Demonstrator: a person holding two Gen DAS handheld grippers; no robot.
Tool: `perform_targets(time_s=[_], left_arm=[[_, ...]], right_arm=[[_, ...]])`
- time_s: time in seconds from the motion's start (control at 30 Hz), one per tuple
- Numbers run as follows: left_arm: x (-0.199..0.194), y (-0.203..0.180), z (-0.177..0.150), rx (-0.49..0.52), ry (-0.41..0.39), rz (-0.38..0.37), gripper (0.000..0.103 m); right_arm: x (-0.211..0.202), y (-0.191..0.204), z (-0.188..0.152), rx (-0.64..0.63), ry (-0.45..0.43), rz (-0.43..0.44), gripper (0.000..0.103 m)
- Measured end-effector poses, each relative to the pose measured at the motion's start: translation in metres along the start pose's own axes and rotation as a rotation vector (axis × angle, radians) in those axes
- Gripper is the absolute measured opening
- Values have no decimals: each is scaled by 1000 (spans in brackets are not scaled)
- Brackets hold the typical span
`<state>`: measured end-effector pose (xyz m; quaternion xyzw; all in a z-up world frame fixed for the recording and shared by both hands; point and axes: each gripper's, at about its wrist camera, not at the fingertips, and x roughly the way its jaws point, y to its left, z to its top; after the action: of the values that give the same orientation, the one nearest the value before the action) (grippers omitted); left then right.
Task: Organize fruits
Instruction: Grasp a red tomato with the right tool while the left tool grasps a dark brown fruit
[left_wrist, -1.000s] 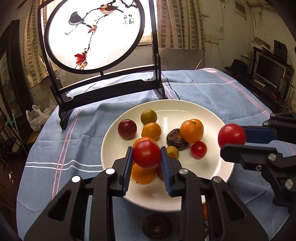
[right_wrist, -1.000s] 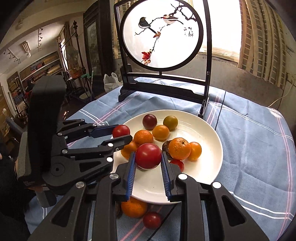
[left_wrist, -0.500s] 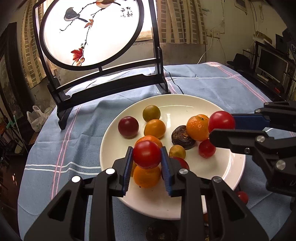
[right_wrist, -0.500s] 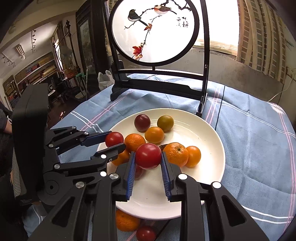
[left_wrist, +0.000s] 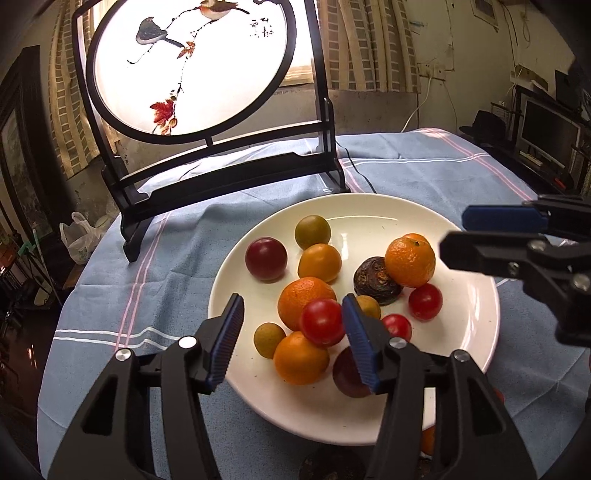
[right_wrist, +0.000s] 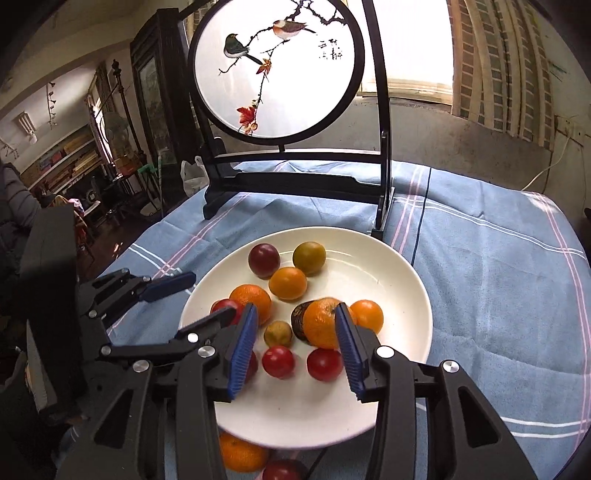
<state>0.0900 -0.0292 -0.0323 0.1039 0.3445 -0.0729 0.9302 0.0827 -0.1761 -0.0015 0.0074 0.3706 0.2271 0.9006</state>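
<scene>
A white plate (left_wrist: 469, 350) on the blue cloth holds several oranges, red tomatoes and darker fruits. My left gripper (left_wrist: 293, 339) is open over the plate's near left side. A red tomato (left_wrist: 322, 322) rests against an orange (left_wrist: 303, 299) between its pads, touching neither. My right gripper (right_wrist: 293, 349) is open and empty above the plate (right_wrist: 410, 280). Below it lie two red tomatoes (right_wrist: 325, 363) and a large orange (right_wrist: 322, 324). The right gripper (left_wrist: 491, 236) also shows at the right of the left wrist view.
A black-framed round bird screen (left_wrist: 192, 66) stands on the cloth behind the plate. An orange (right_wrist: 242, 454) and a red fruit (right_wrist: 280, 470) lie on the cloth at the plate's near edge. The table's edge drops off at left.
Both grippers have opened and let go of their red tomatoes, which now lie on the plate among the other fruits. Both grippers have moved closer over the plate.
</scene>
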Motion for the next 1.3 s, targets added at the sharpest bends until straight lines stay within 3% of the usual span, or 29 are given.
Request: perform_targets(time_s=[0.1, 0.3, 0.5, 0.63, 0.73, 0.77, 1.0, 1.3], left_arm=[[-14, 10, -7, -26, -20, 2, 65], [-48, 30, -32, -75, -16, -7, 66], [-79, 20, -69, -15, 12, -46, 72], [-89, -1, -90, 51, 47, -112, 72], [-92, -18, -99, 100, 65, -177, 72], [-91, -25, -101, 119, 69, -187, 72], [-75, -55, -106, 174, 110, -242, 68], [-45, -59, -98, 146, 156, -207, 59]], right_arm=[[-18, 4, -20, -25, -2, 8, 53], [-45, 10, -67, -88, 48, 9, 53], [-26, 20, -109, -193, 175, -56, 53], [-6, 26, -113, -226, 205, -70, 51], [6, 27, -110, -226, 219, -61, 32], [7, 27, -109, -226, 220, -55, 30], [-16, 17, -114, -167, 178, -26, 29], [-23, 10, -118, -108, 156, 28, 29]])
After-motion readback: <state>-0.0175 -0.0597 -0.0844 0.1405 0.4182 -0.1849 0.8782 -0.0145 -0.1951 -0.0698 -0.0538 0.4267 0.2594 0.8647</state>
